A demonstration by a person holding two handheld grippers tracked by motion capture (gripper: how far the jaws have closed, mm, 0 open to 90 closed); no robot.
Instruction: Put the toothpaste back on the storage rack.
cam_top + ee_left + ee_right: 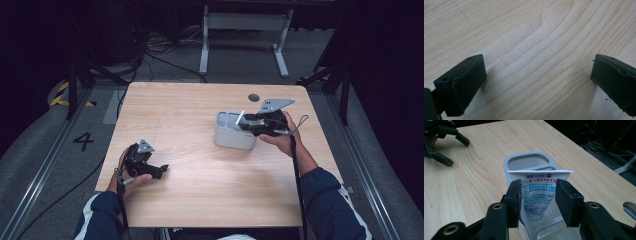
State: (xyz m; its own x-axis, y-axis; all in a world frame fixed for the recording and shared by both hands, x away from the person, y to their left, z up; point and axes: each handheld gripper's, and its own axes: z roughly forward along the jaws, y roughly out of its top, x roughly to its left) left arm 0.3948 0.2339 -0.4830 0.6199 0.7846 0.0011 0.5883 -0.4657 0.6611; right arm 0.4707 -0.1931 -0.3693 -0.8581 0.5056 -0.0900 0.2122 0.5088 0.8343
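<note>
Stood tail-up in the near compartment of the grey holder (510,161) on the table (200,185), the tube (537,195). Straddled by the right claw (537,202), jaws just parted, left pad touching, right clear. Wide over bare wood, the left claw (537,80).

I see a light wooden table (200,185) with rounded corners and a fine wavy grain; it stands on a grey floor (45,150). Near its far edge there is a round dark cable hole (254,97). A grey plastic holder (231,136) with two compartments stands upright on the right half of the top, nearer the far edge than mine.
</note>
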